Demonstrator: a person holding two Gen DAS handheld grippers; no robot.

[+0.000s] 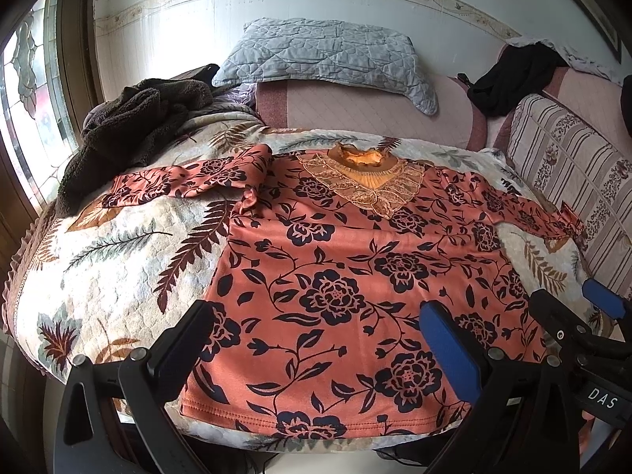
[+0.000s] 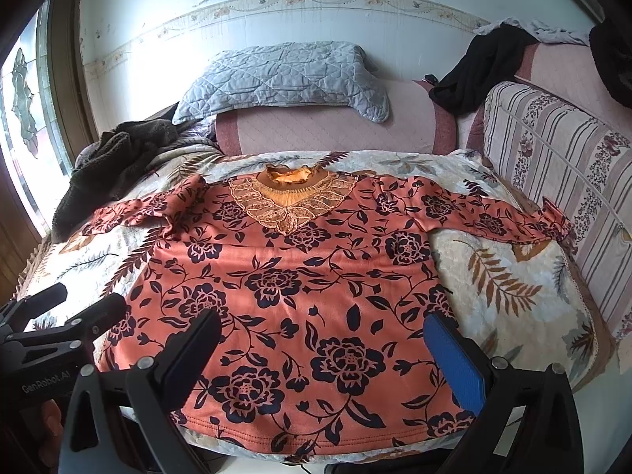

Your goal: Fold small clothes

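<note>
Top laid out flat, folding not yet begun

The orange floral top [image 2: 300, 288] lies face up on the leaf-print blanket [image 2: 509, 288], body spread and no fold made, its left sleeve [image 1: 189, 181] crumpled; the left gripper [image 1: 316, 339] and right gripper [image 2: 320, 351] both hang wide apart and empty over the hem [image 2: 300, 434], so every fold remains
</note>
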